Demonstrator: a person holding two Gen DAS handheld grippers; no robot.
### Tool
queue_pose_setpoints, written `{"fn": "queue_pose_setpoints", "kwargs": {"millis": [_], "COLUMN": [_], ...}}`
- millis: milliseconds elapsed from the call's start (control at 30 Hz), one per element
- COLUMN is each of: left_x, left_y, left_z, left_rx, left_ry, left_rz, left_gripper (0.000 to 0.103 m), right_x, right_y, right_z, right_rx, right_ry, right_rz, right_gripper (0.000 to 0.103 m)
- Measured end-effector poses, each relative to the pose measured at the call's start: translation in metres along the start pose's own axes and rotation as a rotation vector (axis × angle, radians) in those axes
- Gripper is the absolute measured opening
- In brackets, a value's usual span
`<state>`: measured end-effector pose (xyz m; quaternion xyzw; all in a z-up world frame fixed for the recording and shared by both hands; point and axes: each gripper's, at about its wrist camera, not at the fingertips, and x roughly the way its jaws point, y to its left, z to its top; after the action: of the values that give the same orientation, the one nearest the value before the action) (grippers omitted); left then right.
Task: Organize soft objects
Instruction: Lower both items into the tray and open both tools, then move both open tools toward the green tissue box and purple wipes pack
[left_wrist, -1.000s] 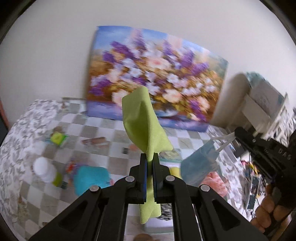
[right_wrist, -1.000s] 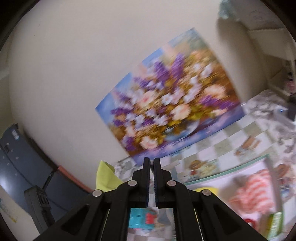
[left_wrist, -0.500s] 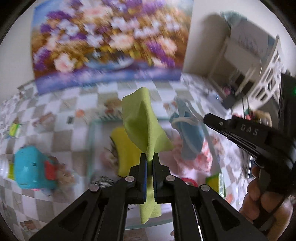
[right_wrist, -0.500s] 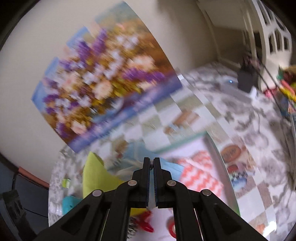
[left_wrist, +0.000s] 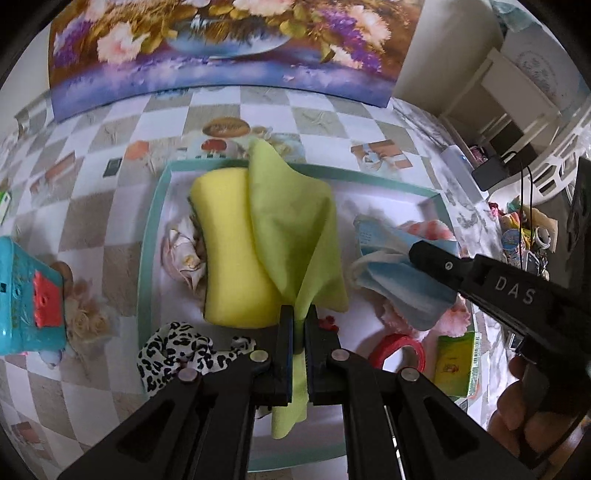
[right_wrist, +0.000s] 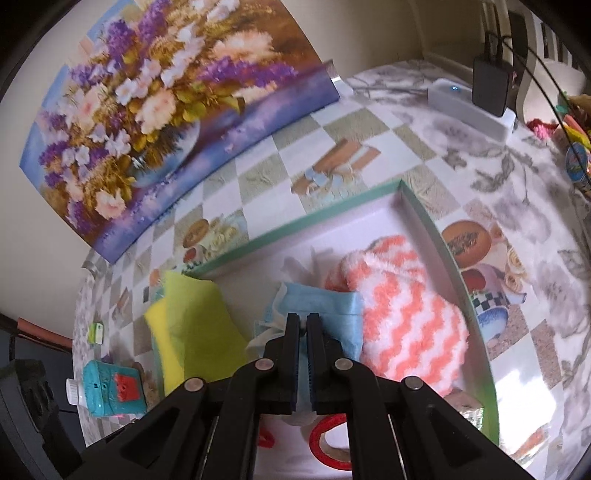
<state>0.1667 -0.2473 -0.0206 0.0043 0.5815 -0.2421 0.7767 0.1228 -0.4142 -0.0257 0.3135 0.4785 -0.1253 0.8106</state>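
Two tools are over the tray (left_wrist: 147, 266), a shallow white box with a teal rim resting on the checkered counter (left_wrist: 92, 206). The left tool (left_wrist: 299, 314) is pressed together on a lime-green cloth (left_wrist: 295, 221); the cloth stands up from the jaws and drapes partly over a yellow sponge (left_wrist: 229, 258) lying in the tray's left half. The right tool (right_wrist: 303, 321) is pinching a light-blue face mask (right_wrist: 332, 306), which hangs just beside a coral-and-white striped fuzzy item (right_wrist: 402, 321) in the tray's right half.

Other contents of the tray: a leopard-print fabric piece (left_wrist: 173, 350) near the front left corner, a pale crumpled cloth (left_wrist: 181, 254) touching the sponge's left side, a red tape roll (left_wrist: 399, 350) and a small yellow-green packet (left_wrist: 454, 362) toward the front right.

Outside the tray, a turquoise toy with a red panel (left_wrist: 26, 295) sits on the counter to the left. A floral painting (left_wrist: 221, 44) leans against the wall behind. A white power strip with a black adapter (right_wrist: 480, 96) lies at the counter's far right. The raised green cloth hides part of the tray's middle from the left wrist view.
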Motion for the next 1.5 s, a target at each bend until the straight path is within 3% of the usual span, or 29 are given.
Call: {"fn": "queue_pose_setpoints", "kwargs": {"millis": [167,233,300,433,500,600,800,933,1033,1200,1500], "left_x": [-0.005,-0.011,-0.021,-0.041,-0.051,-0.063,-0.062,-0.058,-0.057,-0.06,-0.068], "left_y": [0.003,0.003,0.004,0.005,0.009,0.022,0.046,0.058,0.062,0.067,0.063], "left_z": [0.003,0.004,0.006,0.01,0.012,0.013,0.014,0.014,0.013,0.014,0.017], "left_rx": [-0.019,-0.031,-0.04,-0.041,-0.049,-0.09,-0.137,-0.161,-0.177,-0.198,-0.152], "left_ry": [0.011,0.006,-0.015,-0.061,-0.088,-0.123,-0.141,-0.149,-0.166,-0.177,-0.189], "left_rz": [-0.026,-0.042,-0.053,-0.054,-0.029,0.046,0.216,0.254,0.287,0.285,0.369], "left_gripper": [0.007,0.021,0.035,0.037,0.042,0.058,0.08,0.091,0.101,0.101,0.101], "right_x": [-0.003,-0.007,-0.014,-0.032,-0.042,-0.05,-0.04,-0.033,-0.034,-0.035,-0.038], "right_y": [0.002,0.005,0.007,0.014,0.018,0.022,0.019,0.017,0.02,0.028,0.042], "right_z": [0.002,0.005,0.007,0.011,0.012,0.013,0.011,0.009,0.008,0.008,0.006], "right_rx": [0.001,-0.005,-0.006,-0.02,-0.029,-0.043,-0.042,-0.05,-0.07,-0.113,-0.17], "right_ry": [0.007,0.002,-0.008,-0.051,-0.075,-0.09,-0.056,-0.033,-0.043,-0.057,-0.096], "right_rz": [-0.018,-0.03,-0.038,-0.05,-0.067,-0.103,-0.165,-0.197,-0.231,-0.243,-0.259], "right_gripper": [0.006,0.008,0.02,0.043,0.052,0.067,0.085,0.103,0.103,0.103,0.103]}}
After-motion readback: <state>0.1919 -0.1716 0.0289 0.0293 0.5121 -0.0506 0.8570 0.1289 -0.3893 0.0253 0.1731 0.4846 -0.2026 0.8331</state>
